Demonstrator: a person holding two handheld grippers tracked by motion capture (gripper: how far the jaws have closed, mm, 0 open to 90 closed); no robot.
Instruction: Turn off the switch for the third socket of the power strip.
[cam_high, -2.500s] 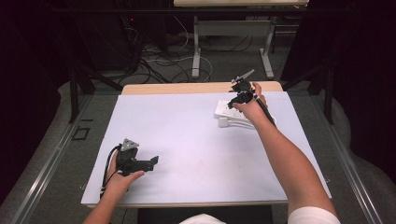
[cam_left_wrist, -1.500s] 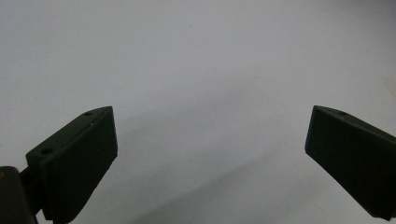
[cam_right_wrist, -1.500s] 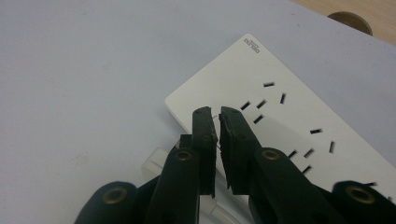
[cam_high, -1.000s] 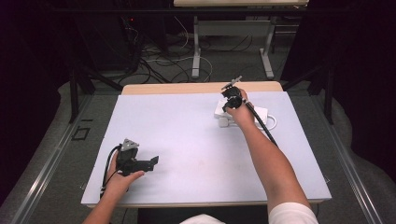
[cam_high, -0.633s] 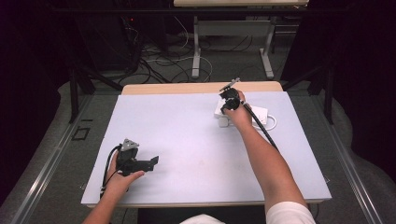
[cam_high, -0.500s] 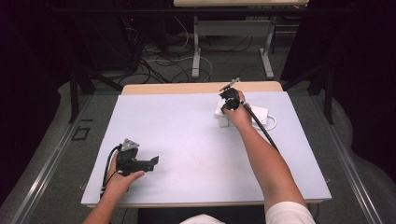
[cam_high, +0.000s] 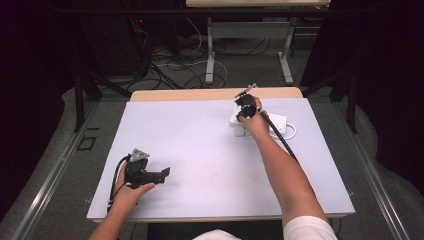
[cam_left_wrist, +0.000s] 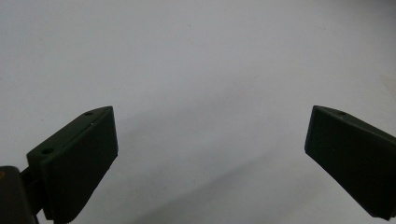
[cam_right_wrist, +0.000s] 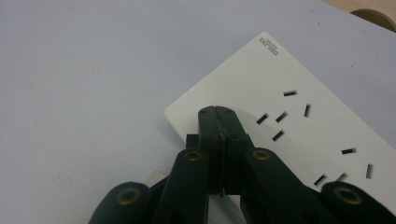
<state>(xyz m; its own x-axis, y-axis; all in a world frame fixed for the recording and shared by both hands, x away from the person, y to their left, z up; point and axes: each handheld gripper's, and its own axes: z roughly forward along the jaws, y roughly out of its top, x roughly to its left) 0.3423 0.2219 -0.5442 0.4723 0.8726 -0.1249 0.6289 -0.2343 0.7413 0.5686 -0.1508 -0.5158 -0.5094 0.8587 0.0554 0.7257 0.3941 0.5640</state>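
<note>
A white power strip (cam_high: 278, 122) lies at the far right of the table. My right gripper (cam_high: 242, 113) points down at its left end, shut, with nothing between the pads. In the right gripper view the closed jaw tips (cam_right_wrist: 218, 112) stand over the strip's (cam_right_wrist: 299, 121) corner, near several socket slots; I cannot tell whether they touch it. My left gripper (cam_high: 161, 174) rests in the hand near the front left, open. In the left gripper view its gripper (cam_left_wrist: 210, 121) has the jaws spread wide over bare table.
The white tabletop (cam_high: 210, 150) has a wooden strip (cam_high: 190, 94) along its far edge. The power strip's white cord (cam_high: 291, 133) loops beside it on the right. Beyond the table, desk legs and cables sit on a dark floor.
Since the earliest frame my right hand has shifted left along the power strip to its left end. Over the last second neither hand has moved.
</note>
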